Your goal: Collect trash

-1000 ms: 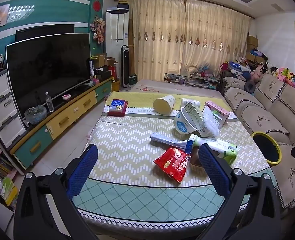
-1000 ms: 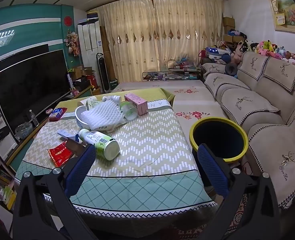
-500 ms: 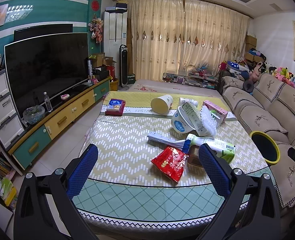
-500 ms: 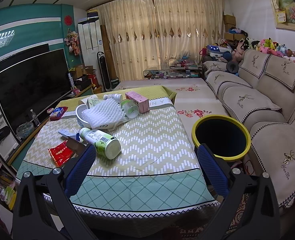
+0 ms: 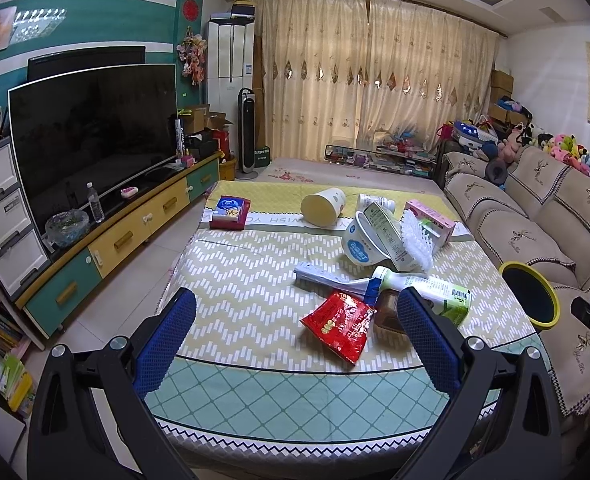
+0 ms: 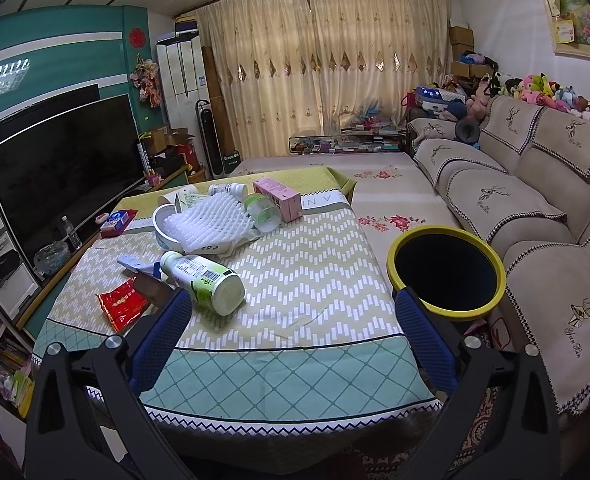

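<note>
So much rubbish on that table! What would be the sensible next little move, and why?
Probably ease the open left gripper forward and down onto the red snack packet. It lies nearest that gripper on the table, almost between the fingers. Both grippers are empty, and the yellow-rimmed bin stands open beside the table.

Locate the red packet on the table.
In the left wrist view, the red packet lies near the table's front edge, touching the brown item beside the bottle.
</note>
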The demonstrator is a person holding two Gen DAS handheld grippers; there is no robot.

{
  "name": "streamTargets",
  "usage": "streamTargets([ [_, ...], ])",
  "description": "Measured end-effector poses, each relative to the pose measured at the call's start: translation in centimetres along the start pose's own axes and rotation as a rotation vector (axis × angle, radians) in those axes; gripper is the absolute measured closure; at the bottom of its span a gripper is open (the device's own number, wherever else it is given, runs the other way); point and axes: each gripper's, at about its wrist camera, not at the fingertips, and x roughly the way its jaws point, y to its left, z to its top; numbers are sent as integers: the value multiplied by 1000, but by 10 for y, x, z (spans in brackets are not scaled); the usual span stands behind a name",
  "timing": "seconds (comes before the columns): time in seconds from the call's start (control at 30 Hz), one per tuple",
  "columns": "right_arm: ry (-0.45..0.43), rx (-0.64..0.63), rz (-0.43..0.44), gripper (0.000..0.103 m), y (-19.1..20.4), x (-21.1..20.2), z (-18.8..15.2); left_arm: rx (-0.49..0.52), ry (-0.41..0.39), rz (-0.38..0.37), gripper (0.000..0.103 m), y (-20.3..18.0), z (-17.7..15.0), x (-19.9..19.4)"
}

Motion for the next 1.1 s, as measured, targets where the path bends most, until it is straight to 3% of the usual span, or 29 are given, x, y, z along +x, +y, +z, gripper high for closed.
streamTargets([
  [1.1, 13, 0, 6, 6, 1, 5, -3, 1, 12, -5, 4, -5, -7, 4],
])
